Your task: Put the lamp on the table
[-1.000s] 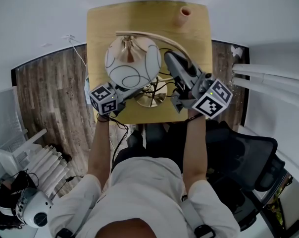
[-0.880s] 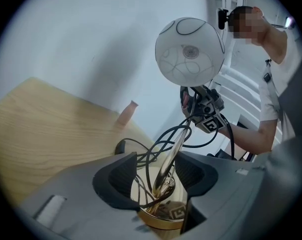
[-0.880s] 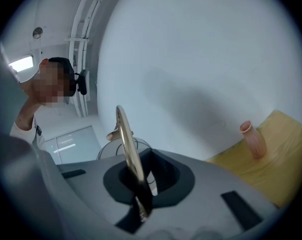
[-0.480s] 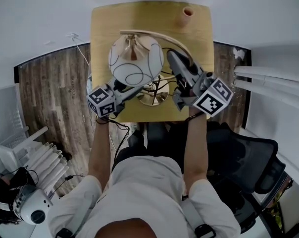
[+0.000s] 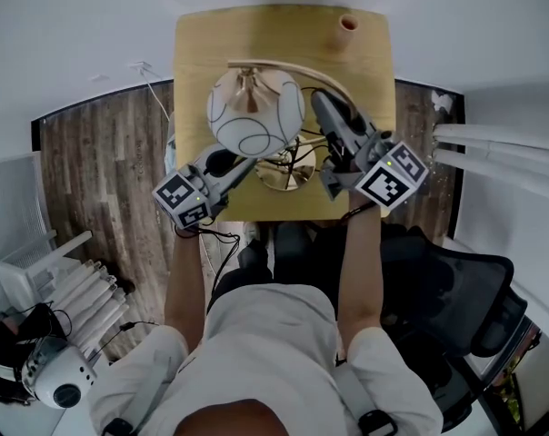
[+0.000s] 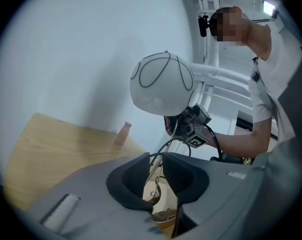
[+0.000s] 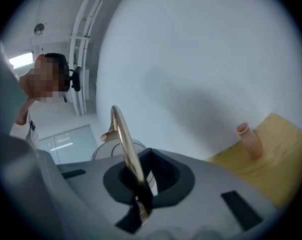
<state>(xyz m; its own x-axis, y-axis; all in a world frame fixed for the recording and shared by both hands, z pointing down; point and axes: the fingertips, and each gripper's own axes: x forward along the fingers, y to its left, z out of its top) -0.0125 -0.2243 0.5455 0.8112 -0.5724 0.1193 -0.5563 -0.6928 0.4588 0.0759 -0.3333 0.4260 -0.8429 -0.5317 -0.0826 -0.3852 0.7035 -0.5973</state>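
Head view: small terracotta vase [image 5: 347, 31] stands upright at far right edge of wooden table [image 5: 202, 62], well apart from everything else. Its mouth is too small to read what is inside.

Lamp sits mid-table. White globe shade [image 5: 255, 112] with black line pattern hangs from a curved brass arm [image 5: 293, 69]. Round brass base [image 5: 282, 173] lies near the table's front edge and appears to rest on the top. Black cord [image 5: 297, 148] loops beside the base.

Right gripper [image 5: 320, 100] is clenched on the brass arm; the right gripper view shows the arm rising from between its closed jaws.

Left gripper [image 5: 247, 160] reaches in under the shade. Its jaws have just been closing and now stand a narrow gap apart. A thin brass stem and the cord show through that gap; pads not seen pressing on either, so nothing grasped.

Room: white wall [image 5: 74, 25] behind the table, dark wood-plank floor [image 5: 102, 171] on both sides, black office chair [image 5: 456, 289] to the person's right.

Against a second ago: left gripper's marker cube sits lower and further left, drawn back toward the person. Right gripper holds the arm as before. Vase, shade and base keep their places on the table.
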